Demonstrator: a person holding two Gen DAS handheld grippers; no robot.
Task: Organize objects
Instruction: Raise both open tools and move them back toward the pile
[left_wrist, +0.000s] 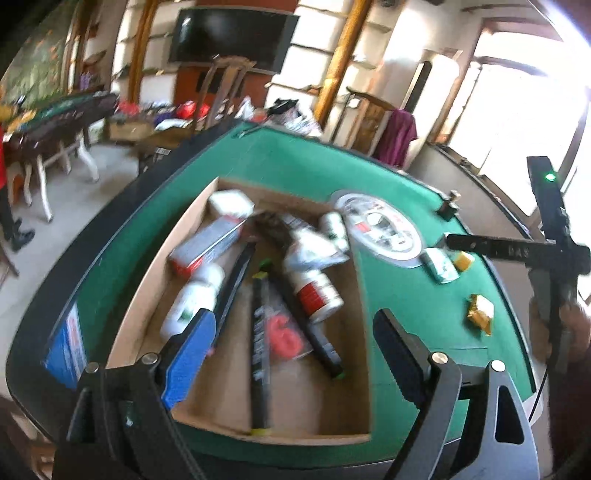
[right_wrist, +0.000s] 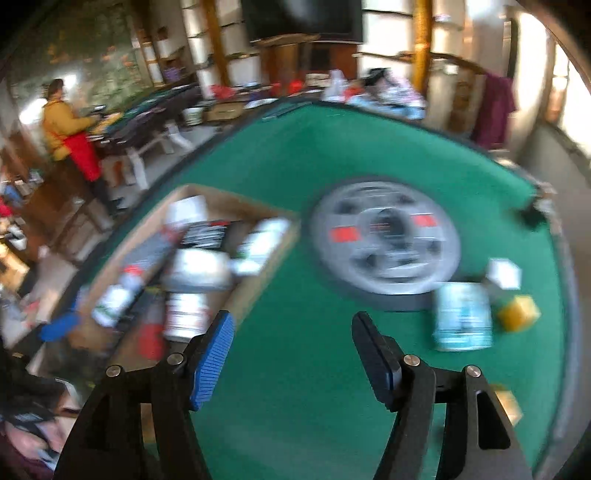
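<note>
Fingers on your left gripper (left_wrist: 295, 354) are spread wide and hold nothing; they hang over the near end of the box (left_wrist: 360, 332), which sits on the left part of the green surface (left_wrist: 295, 162). Fingers on your right gripper (right_wrist: 293, 356) are likewise wide apart and empty, above bare green felt just right of the box.

Inside the box lie two long black tools (left_wrist: 260, 354), a bottle (left_wrist: 317, 291) with a red label, a second white bottle (left_wrist: 188, 306) at the left wall, and a red-and-grey carton (left_wrist: 207, 243) further back. Other items at the far end are too blurred to name.

Right of the box, a round disc (right_wrist: 386, 240) with red marks is set in the surface. Near its right edge lie a teal pack (right_wrist: 461, 314) and a yellow block (right_wrist: 517, 314), just beside each other. A gold-wrapped packet (left_wrist: 480, 314) lies nearer, apart from them.
</note>
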